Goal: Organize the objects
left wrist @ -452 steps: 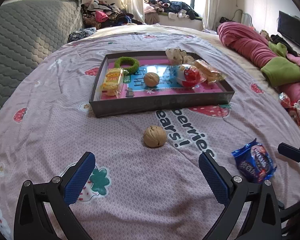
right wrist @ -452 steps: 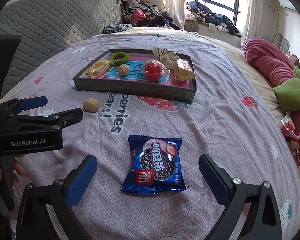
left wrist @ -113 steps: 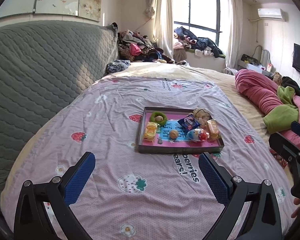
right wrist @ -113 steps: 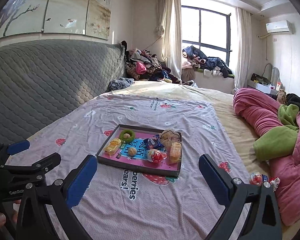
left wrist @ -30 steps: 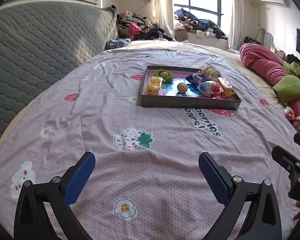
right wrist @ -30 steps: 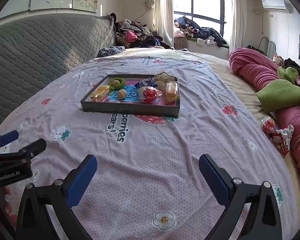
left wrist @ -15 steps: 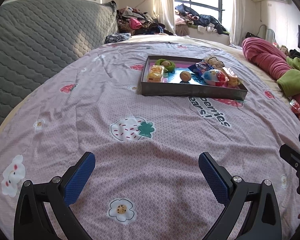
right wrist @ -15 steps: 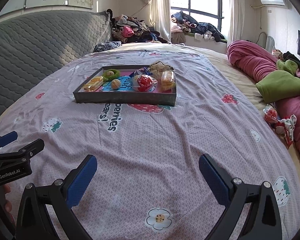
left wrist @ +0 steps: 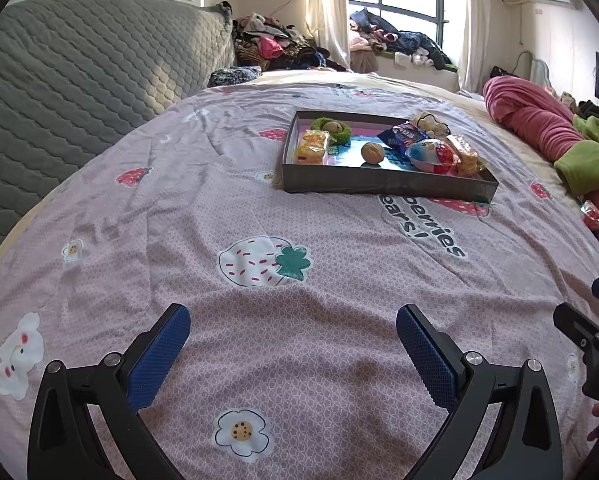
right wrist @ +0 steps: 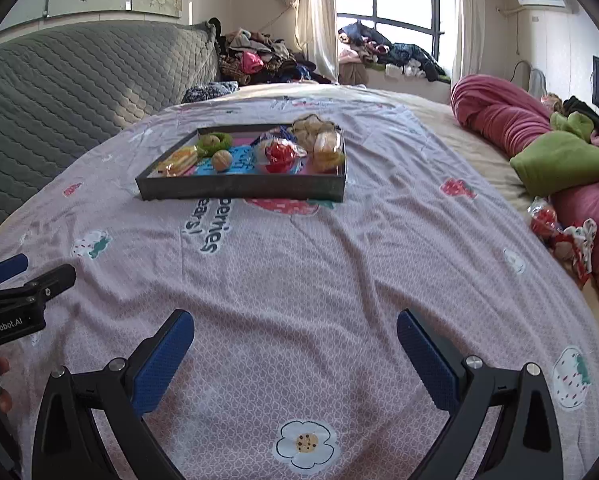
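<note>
Both wrist views look low across the bedspread point(left wrist: 299, 240) toward the far window. The tray point(left wrist: 383, 190) point(right wrist: 239, 192) (upper centre in each) is shared.

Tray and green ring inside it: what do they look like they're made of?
The tray looks like thin cardboard, probably a box lid: matte dark grey walls, sharp folded corners, printed pink and blue floor. The green ring looks like fuzzy fabric or plush, perhaps a hair tie: soft, matte nap, no shine. A walnut sits in its hole.

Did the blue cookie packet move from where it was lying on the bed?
Yes. The cookie packet now lies inside the tray, beside the walnut, not on the bedspread.
</note>
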